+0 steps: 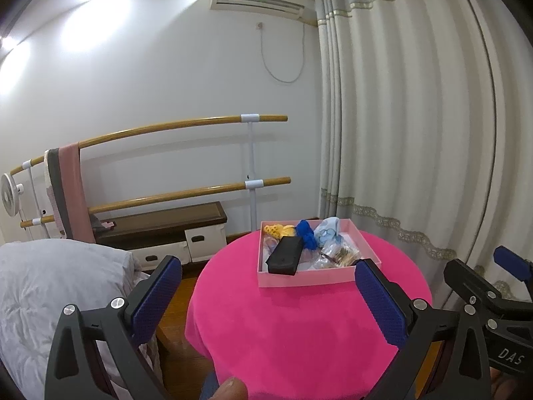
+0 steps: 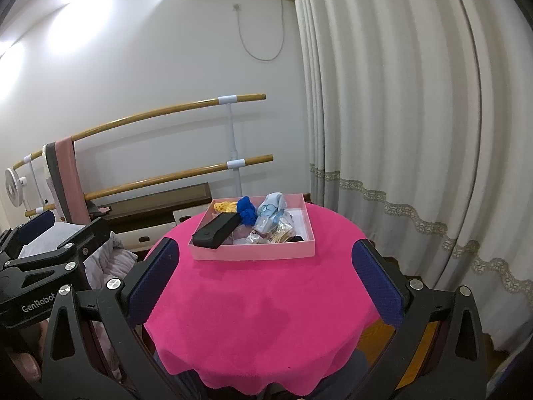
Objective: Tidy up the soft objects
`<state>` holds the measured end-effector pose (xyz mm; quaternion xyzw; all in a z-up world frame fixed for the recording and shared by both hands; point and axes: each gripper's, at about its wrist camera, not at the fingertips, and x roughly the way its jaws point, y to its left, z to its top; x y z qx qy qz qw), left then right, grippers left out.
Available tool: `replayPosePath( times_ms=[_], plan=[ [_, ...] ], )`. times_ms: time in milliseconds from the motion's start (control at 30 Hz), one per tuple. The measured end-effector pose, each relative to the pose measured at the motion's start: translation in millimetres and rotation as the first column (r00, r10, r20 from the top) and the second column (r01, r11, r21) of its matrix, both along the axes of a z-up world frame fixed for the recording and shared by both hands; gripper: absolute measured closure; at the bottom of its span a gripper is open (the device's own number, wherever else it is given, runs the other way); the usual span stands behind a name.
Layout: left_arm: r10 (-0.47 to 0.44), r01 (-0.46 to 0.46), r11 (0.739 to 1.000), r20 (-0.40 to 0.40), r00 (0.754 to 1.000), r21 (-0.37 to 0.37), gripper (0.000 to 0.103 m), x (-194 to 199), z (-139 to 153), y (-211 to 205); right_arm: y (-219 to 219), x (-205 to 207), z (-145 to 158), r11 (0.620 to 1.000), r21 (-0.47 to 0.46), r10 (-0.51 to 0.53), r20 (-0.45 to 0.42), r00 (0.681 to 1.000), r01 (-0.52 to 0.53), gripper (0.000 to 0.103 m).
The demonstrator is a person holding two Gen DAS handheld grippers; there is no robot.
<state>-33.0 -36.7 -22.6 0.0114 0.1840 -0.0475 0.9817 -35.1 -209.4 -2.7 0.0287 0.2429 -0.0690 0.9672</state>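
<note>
Writing: "GenRobot" on the left tongs' (image 1: 266, 303) body, seen from the right wrist; "DAS" on the right tongs' (image 2: 266, 280) body, seen from the left wrist.

Room: bed (image 1: 50, 286) far left, double wooden barre (image 1: 173, 126) on a white wall, air conditioner (image 1: 256, 1) above, pale curtain (image 1: 416, 116) right. Round worktop (image 1: 299, 326) under magenta cloth.

Pink box (image 1: 306, 280) sits at the worktop's far side, holding a black case (image 1: 284, 260), yellow piece (image 1: 278, 231), blue scrunchie (image 1: 307, 238), pale blue cloth (image 1: 328, 233) and clear packets (image 1: 336, 255). Both tongs gape wide, empty, hanging near of the box, apart from it.
</note>
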Motion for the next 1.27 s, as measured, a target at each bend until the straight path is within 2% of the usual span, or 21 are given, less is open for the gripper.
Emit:
replayPosePath(
  times_ms=[833, 1067, 1267],
  plan=[
    [0.012, -0.011, 1.0, -0.025, 1.0, 0.004, 0.0, 1.7, 1.0, 3.0, 6.5, 0.0, -2.6, 1.0, -0.011, 0.01, -0.005, 1.0, -0.01, 0.0],
    [0.01, -0.009, 1.0, -0.011, 1.0, 0.015, 0.0, -0.6, -0.8, 2.9, 6.6, 0.1, -2.5, 1.0, -0.01, 0.01, -0.004, 1.0, -0.01, 0.0],
    [-0.001, 0.001, 1.0, -0.013, 1.0, -0.007, 0.0, -1.9, -4.5, 5.3, 6.6, 0.1, -2.4, 1.0, -0.012, 0.009, -0.002, 1.0, -0.009, 0.0]
  ],
)
